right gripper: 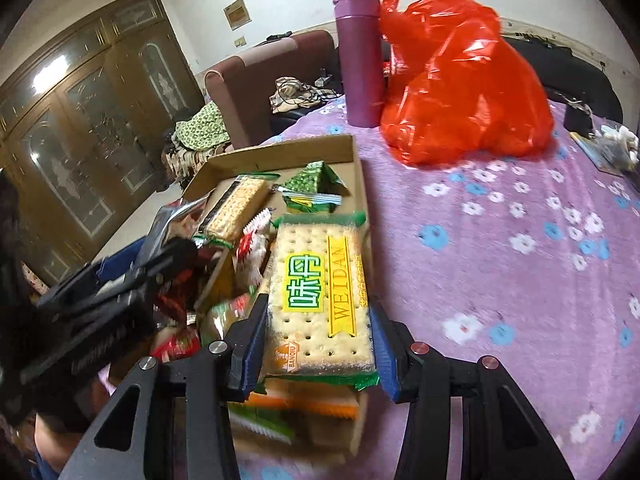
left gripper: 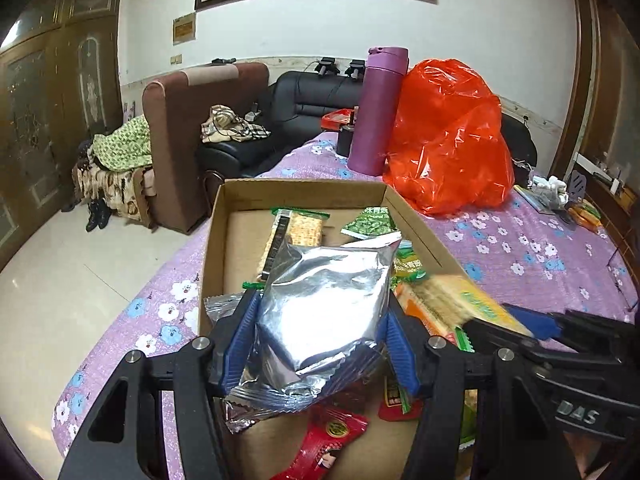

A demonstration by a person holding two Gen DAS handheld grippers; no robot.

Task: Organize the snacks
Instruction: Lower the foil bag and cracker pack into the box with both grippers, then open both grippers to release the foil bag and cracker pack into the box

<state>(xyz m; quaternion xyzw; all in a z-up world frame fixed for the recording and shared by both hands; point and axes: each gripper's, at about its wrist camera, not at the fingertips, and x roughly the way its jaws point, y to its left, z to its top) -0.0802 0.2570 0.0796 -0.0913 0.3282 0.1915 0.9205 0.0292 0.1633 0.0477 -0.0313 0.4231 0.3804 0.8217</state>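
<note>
A silver foil packet [left gripper: 324,312] is pinched between the blue pads of the left gripper [left gripper: 320,344], held above the cardboard box [left gripper: 296,192], its long axis running away from the camera. The right gripper [right gripper: 318,344] pinches one cracker pack [right gripper: 320,296] labelled WEIDAN by its long sides, its length pointing towards the box's far end. Two green packets [right gripper: 316,188] and another cracker pack [right gripper: 236,208] lie inside. The box sits on the flowered desk [right gripper: 520,280] near one purple flask [right gripper: 360,60] and one red bag [right gripper: 460,80].
</note>
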